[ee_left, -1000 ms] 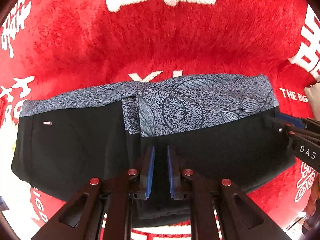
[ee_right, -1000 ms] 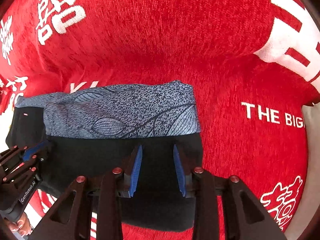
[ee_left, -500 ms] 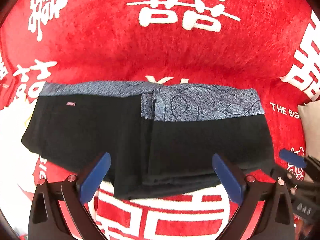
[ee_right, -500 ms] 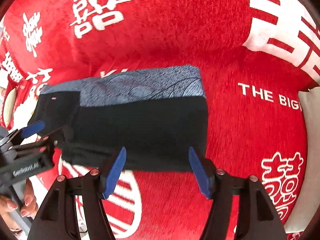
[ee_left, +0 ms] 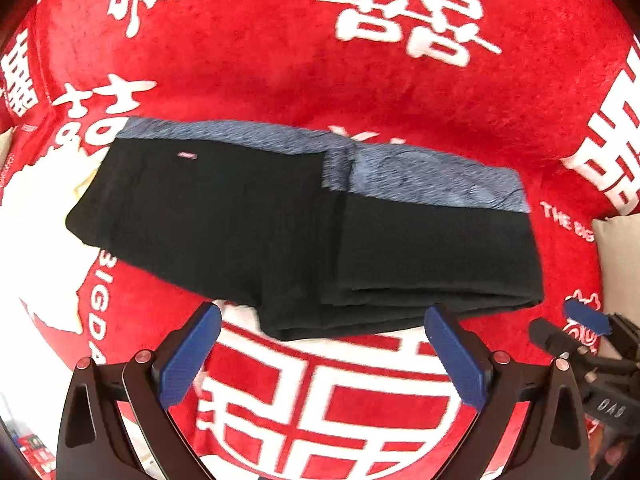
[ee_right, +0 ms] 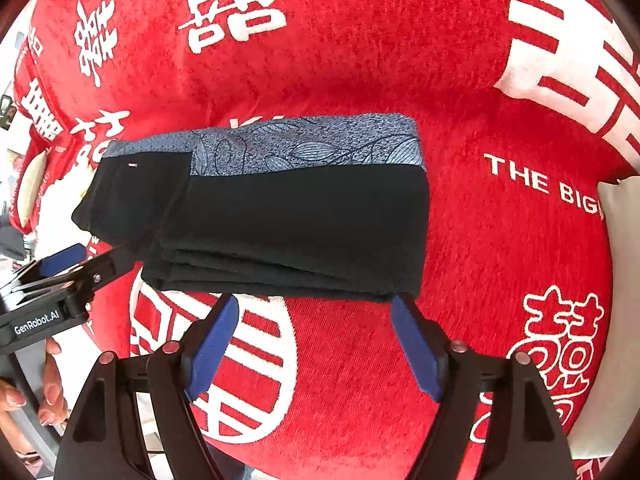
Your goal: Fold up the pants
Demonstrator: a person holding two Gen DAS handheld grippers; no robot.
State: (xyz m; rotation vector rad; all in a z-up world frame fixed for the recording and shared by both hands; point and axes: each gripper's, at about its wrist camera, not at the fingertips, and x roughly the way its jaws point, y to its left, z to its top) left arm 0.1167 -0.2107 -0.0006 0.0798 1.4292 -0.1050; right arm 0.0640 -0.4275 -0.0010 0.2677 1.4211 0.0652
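Observation:
The black pants (ee_left: 304,232) with a blue-grey patterned waistband lie folded in layers on the red blanket; they also show in the right wrist view (ee_right: 288,216). My left gripper (ee_left: 324,336) is open and empty, just short of the pants' near edge. My right gripper (ee_right: 316,320) is open and empty, just short of the near right edge of the fold. The left gripper also shows in the right wrist view (ee_right: 76,264), and the right gripper shows at the right edge of the left wrist view (ee_left: 580,328).
A red blanket (ee_left: 320,60) with white characters and lettering covers the whole surface (ee_right: 500,280). A pale cushion (ee_right: 624,240) lies at the right edge. The person's hand (ee_right: 44,392) holds the left gripper at lower left.
Both grippers were nearly shut over the pants a second ago. They have opened wide and drawn back off the fabric toward the near side. The folded pants stay put.

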